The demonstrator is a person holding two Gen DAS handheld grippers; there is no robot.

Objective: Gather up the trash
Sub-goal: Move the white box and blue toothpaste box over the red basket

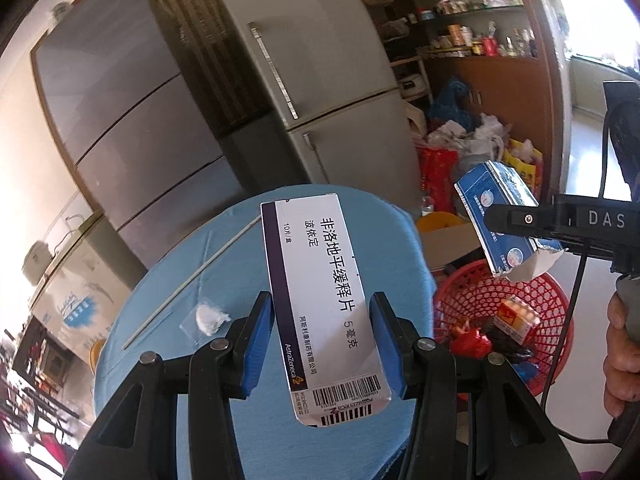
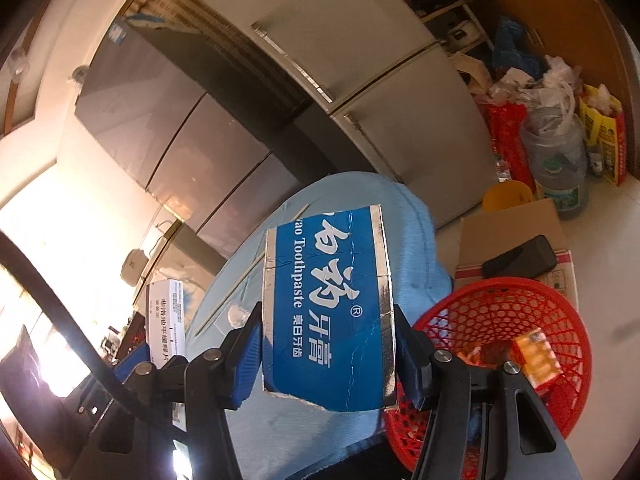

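Observation:
My left gripper [image 1: 322,344] is shut on a white medicine box [image 1: 320,292] with a purple stripe, held above the round table with a blue cloth [image 1: 192,360]. My right gripper [image 2: 328,354] is shut on a torn blue toothpaste box [image 2: 326,304]; it also shows in the left wrist view [image 1: 500,216], above a red mesh basket [image 1: 472,296]. The basket [image 2: 488,312] sits beside the table and holds an orange carton [image 2: 538,354] and red wrappers. A thin white stick [image 1: 192,280] and a small clear bag with white wadding [image 1: 208,318] lie on the cloth.
Two grey fridges [image 1: 132,120] and a silver one [image 1: 320,60] stand behind the table. A cardboard box with a black phone on it [image 2: 520,256], a yellow bowl [image 2: 506,194], bags and a plastic jar [image 2: 558,164] crowd the floor at right.

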